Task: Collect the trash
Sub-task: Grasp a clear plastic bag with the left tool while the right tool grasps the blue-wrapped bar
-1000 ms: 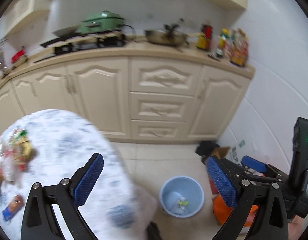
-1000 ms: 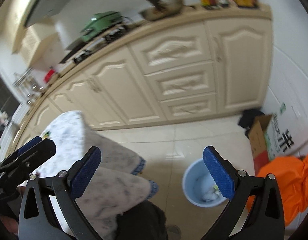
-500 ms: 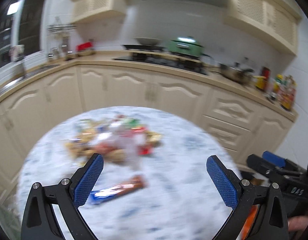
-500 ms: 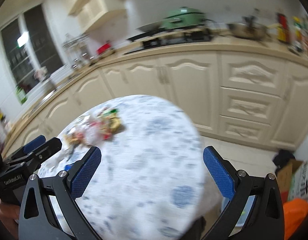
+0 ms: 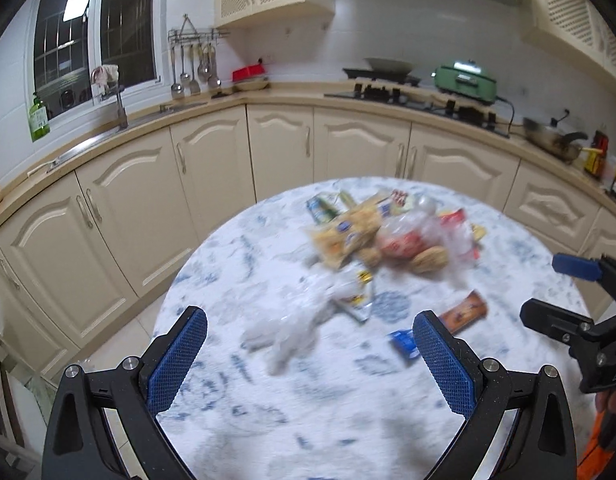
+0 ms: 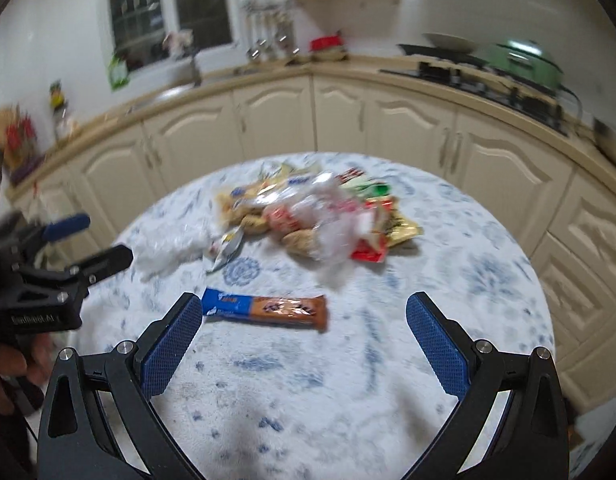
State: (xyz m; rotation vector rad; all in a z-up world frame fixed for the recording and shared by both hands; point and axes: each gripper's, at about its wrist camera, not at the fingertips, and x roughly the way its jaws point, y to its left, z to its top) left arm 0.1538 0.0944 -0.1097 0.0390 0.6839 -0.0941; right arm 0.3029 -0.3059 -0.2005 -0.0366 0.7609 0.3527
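While you held both tools above the round table [image 6: 487, 280], your left gripper [image 5: 308, 356] had its blue-padded fingers [image 5: 178, 360] spread wide with nothing between them, and your right gripper [image 6: 304, 344] stood likewise spread and empty. From the right wrist view, the orange-and-blue snack bar wrapper [image 6: 268, 310] lay flat on the patterned cloth at about 11 o'clock from the gripper's centre, its blue end just beside the left pad but not shown touching it. A heap of trash [image 6: 315, 212], made up of crumpled clear plastic and bright packets, sat at 12 o'clock toward the far side of the table; motion blur prevented telling the items apart. A crumpled white plastic bag [image 6: 168, 250] lay at 10 o'clock, near the heap's left side. From the left wrist view, that bag [image 5: 292, 328] lay between the spread fingers, further out, with the snack bar wrapper [image 5: 463, 312] at 1 o'clock and the heap [image 5: 391, 236] beyond it. Cream kitchen cabinets [image 5: 212, 168] curved behind the table under the counter.
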